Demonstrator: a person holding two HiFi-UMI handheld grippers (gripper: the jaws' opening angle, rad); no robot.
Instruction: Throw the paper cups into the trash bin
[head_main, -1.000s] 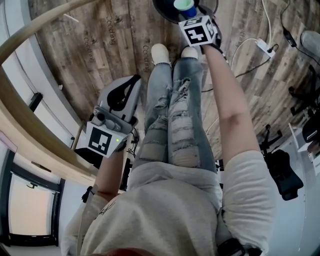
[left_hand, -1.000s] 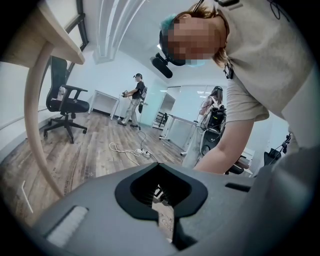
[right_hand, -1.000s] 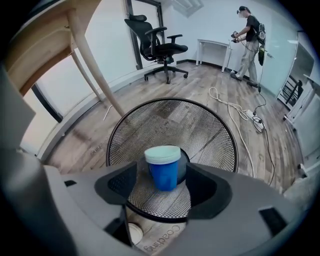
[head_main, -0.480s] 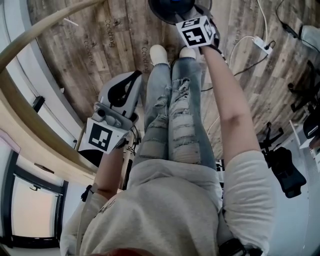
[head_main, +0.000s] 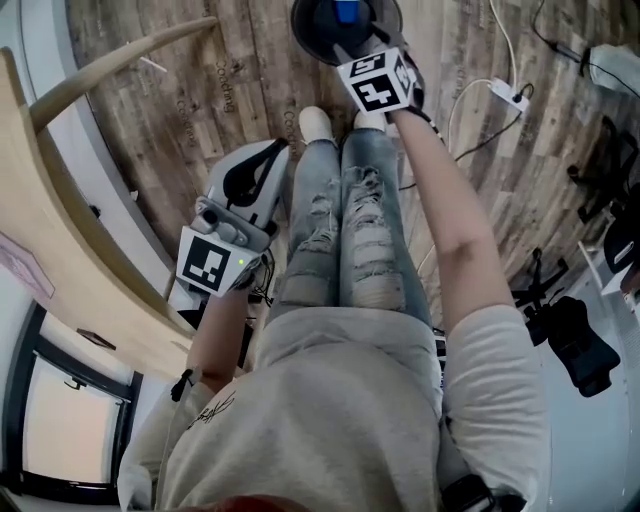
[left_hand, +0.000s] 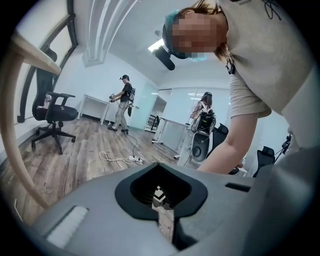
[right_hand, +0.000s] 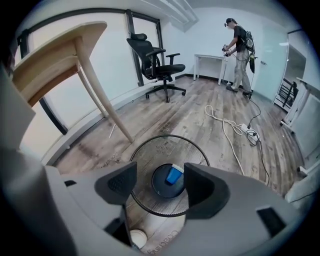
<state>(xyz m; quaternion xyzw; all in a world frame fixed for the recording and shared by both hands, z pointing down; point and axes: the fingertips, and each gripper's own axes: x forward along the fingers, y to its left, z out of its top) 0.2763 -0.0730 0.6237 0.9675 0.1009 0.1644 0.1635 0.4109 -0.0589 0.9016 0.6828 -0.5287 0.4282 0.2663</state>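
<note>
The right gripper (right_hand: 159, 186) hangs directly above the wire trash bin (right_hand: 149, 156), jaws wide apart and empty, a blue paper cup (right_hand: 173, 175) lying on the bin's bottom straight below them, while the left gripper (left_hand: 161, 194), jaws together, is held well apart at the person's side.

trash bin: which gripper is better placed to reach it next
Right. The right gripper hangs over the trash bin, jaws open, a blue cup already lying inside. The left gripper is shut, beside the table.
</note>
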